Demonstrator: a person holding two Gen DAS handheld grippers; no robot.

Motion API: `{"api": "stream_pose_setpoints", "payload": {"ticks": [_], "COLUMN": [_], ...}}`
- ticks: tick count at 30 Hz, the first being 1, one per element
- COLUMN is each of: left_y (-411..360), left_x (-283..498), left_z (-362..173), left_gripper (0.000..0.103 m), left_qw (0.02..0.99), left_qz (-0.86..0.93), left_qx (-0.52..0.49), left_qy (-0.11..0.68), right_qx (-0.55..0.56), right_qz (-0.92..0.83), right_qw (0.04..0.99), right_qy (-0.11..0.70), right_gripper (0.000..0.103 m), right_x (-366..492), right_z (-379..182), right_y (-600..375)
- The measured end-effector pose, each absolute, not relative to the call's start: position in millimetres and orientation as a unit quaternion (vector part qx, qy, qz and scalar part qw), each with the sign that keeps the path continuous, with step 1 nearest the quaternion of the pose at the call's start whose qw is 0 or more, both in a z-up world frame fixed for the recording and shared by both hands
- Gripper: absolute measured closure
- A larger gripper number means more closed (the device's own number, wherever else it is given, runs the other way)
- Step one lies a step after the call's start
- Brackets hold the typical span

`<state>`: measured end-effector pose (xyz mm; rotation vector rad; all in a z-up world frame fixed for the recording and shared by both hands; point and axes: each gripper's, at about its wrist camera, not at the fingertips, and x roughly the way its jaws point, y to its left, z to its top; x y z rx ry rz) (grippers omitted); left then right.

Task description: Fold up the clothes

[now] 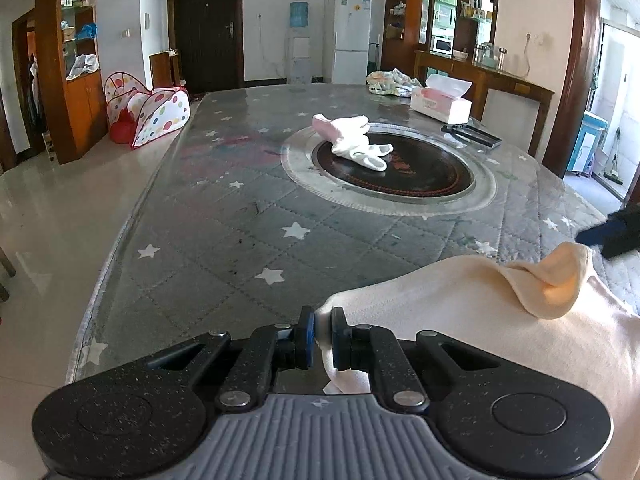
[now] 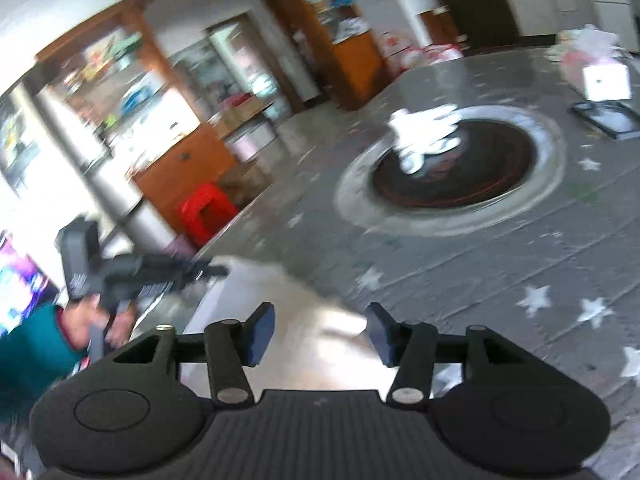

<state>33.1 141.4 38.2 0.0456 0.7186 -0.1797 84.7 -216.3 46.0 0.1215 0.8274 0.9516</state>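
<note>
Left hand-held gripper [image 1: 322, 338] pinches the cream cloth [image 1: 460, 308], cut off rightward; right hand-held gripper [image 2: 320, 334], blurred, gapes above the starry bench [image 1: 240, 224].

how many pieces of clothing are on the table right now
3 visible: the cream garment pinched in the left gripper at the near edge, the white-and-pink garment on the central round inset, and a crumpled patterned one at the far end.
</note>
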Motion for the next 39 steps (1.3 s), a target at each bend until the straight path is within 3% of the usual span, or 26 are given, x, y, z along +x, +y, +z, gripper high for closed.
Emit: {"api": "stream_pose_setpoints", "payload": {"ticks": [4,6,7,8,14,33,39], "left_y": [140.7,140.4,140.2,140.0,143.2,113.3,116.1], "left_x": [36.4,37.0,37.1,37.2,33.4,123.7,116.7], "left_z": [35.7,37.0,38.6,40.1,59.1,32.8,38.6], "left_gripper": [0.094,0.094,0.094,0.094,0.094,0.09,0.089], "left_qw": [0.931,0.931,0.932,0.933,0.949,0.935,0.939], "left_qz": [-0.087,-0.088,-0.089,-0.091,-0.102,-0.07,-0.064], "left_qx": [0.022,0.022,0.023,0.023,0.028,0.073,0.061], "left_qy": [0.355,0.353,0.351,0.348,0.296,0.341,0.333], "right_qx": [-0.058,-0.087,-0.094,-0.098,-0.036,-0.085,-0.079], "right_qz": [0.432,0.42,0.414,0.409,0.336,0.192,0.202], "right_qw": [0.82,0.826,0.828,0.83,0.9,0.909,0.921], "right_qy": [0.371,0.366,0.367,0.366,0.275,0.359,0.325], "right_gripper": [0.044,0.058,0.082,0.096,0.096,0.093,0.09], "right_x": [68.2,67.8,70.6,73.3,86.8,175.8,163.7], "right_z": [46.2,43.8,41.8,41.7,69.1,22.5,41.7], "right_y": [-190.4,-180.2,-175.0,-171.3,-187.0,-171.5,-180.4]}}
